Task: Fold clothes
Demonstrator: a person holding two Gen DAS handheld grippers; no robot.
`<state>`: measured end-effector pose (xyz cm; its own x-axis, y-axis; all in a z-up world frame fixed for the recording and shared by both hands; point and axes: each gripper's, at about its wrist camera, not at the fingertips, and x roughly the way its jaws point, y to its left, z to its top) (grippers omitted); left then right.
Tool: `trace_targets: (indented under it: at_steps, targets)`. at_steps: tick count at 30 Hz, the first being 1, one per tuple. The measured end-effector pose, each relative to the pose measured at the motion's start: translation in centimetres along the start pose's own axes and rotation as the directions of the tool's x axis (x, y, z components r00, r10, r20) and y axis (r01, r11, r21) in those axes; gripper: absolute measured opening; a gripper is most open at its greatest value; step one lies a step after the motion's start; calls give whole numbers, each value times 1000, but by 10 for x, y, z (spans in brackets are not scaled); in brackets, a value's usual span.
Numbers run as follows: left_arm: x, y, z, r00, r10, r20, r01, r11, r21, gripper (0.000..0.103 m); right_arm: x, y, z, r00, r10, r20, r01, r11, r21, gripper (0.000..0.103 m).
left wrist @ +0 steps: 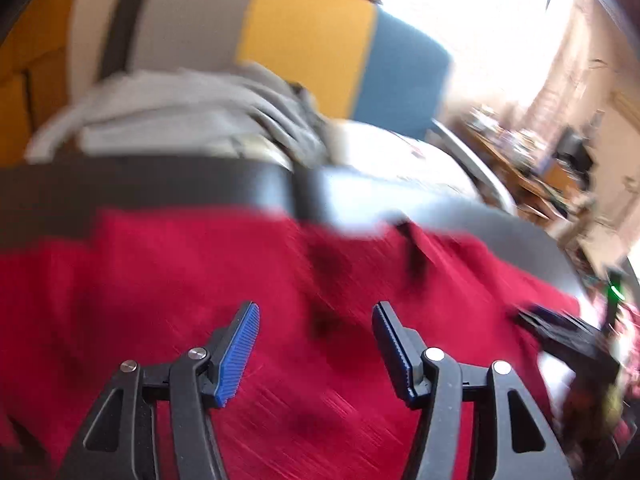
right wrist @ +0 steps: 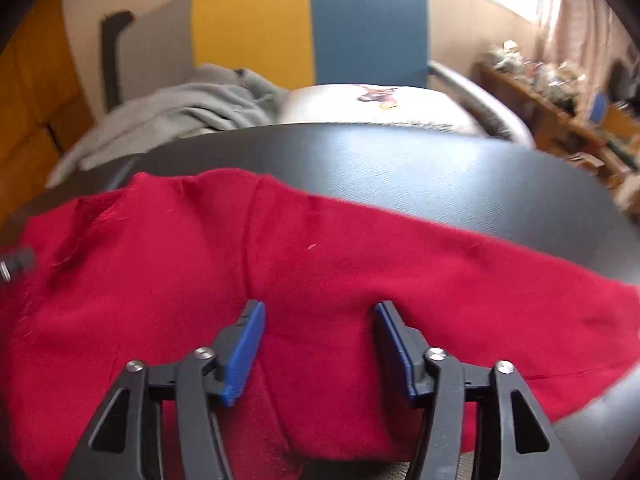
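A red garment (left wrist: 240,280) lies spread on a dark table (left wrist: 120,188); it also shows in the right wrist view (right wrist: 320,260), with a fold ridge running toward me. My left gripper (left wrist: 316,312) is open, its blue pads just above the red cloth and holding nothing. My right gripper (right wrist: 320,312) is open over the garment's near part, also empty. The right gripper's black body (left wrist: 568,340) shows at the right edge of the left wrist view, and part of the left gripper (right wrist: 16,262) at the left edge of the right wrist view.
Behind the table (right wrist: 440,176) lie a crumpled grey garment (right wrist: 188,108) and a white garment with a print (right wrist: 380,104). A grey, yellow and blue panel (right wrist: 304,28) stands behind them. A cluttered wooden shelf (right wrist: 560,92) is at the right.
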<state>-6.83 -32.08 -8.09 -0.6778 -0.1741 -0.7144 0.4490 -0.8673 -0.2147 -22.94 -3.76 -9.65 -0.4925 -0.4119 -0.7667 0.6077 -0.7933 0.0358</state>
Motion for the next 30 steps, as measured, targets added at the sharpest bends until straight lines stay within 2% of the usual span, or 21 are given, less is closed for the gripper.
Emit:
trace_targets:
  at_steps: [3,5,6,8,10,11,12,14,17,22,24,26,27,28,30]
  targets:
    - [19,11,35,995,100,7,-100,994,51,60,-10,24,24,996,74,50,-73,997,-20,62]
    - [43,12,45,989,137,-58,-131,986,98,60,-9,44,40,986,151,65,-150,988,-33,62]
    - [55,13,45,981,166,-96,-154,981,120,60,-1,53,46,983,176,52,-175,984,-32,63]
    - [65,22,35,974,195,-112,-181,976,121,62,26,71,55,983,185,-8,-185,982,-25,63]
    - [58,31,21,976,205,-77,-198,976,86,62,51,84,54,985,156,-68,-158,987,-38,64]
    - [52,36,13,975,216,-60,-212,975,65,62,62,89,51,987,131,-98,-136,989,-50,69]
    - [44,42,5,973,226,-42,-224,973,47,62,69,96,46,988,115,-106,-124,989,-77,79]
    - [34,55,-6,969,245,-30,-246,969,1,62,60,110,28,991,121,-49,-128,978,-165,90]
    - [34,75,-5,967,253,-28,-254,964,-73,63,64,102,28,989,143,-39,-147,981,-126,94]
    - [67,68,35,928,373,-10,-373,927,35,70,89,114,52,996,76,-48,-80,992,-97,102]
    - [72,71,41,931,365,-13,-364,931,38,70,92,117,56,996,73,-44,-77,993,-93,103]
    - [67,77,40,945,327,-18,-327,945,9,69,85,115,51,995,93,-30,-95,992,-81,103]
    - [63,81,38,953,304,-20,-304,953,-10,67,84,114,50,994,104,-26,-106,992,-76,103]
    - [57,83,35,955,297,-16,-297,954,-27,60,82,113,49,993,115,-22,-117,991,-70,103]
    - [31,74,27,941,337,31,-335,940,-61,51,80,111,48,991,135,-17,-135,989,-60,103]
